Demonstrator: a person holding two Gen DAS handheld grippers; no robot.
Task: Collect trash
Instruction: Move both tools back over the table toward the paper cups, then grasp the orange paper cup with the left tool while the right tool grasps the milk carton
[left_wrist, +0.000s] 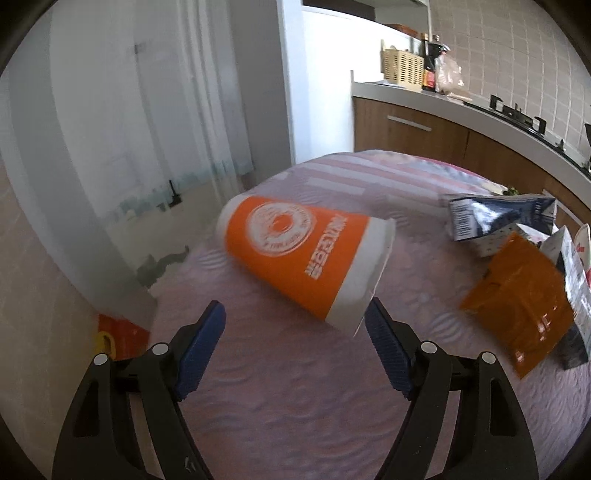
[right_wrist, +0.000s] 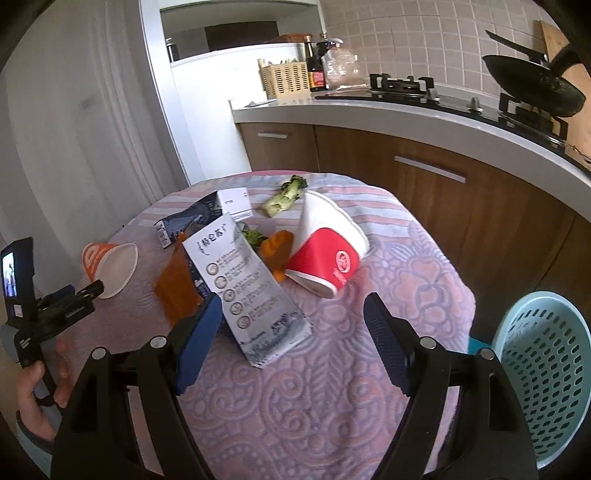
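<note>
An orange and white paper cup (left_wrist: 306, 254) lies on its side on the pink cloth-covered table (left_wrist: 280, 387). My left gripper (left_wrist: 295, 317) is open just in front of the cup, its right pad near the cup's rim. The cup also shows in the right wrist view (right_wrist: 107, 264) at the table's left. My right gripper (right_wrist: 291, 314) is open above a grey-white carton (right_wrist: 247, 284). A red and white paper bowl (right_wrist: 328, 251), an orange wrapper (right_wrist: 175, 288), a dark carton (right_wrist: 192, 218) and broccoli scraps (right_wrist: 286, 195) lie beyond.
A light blue perforated basket (right_wrist: 539, 373) stands at the table's right edge. A kitchen counter (right_wrist: 406, 110) with stove, pan and bottles runs behind. A red box (left_wrist: 122, 336) sits on the floor at left.
</note>
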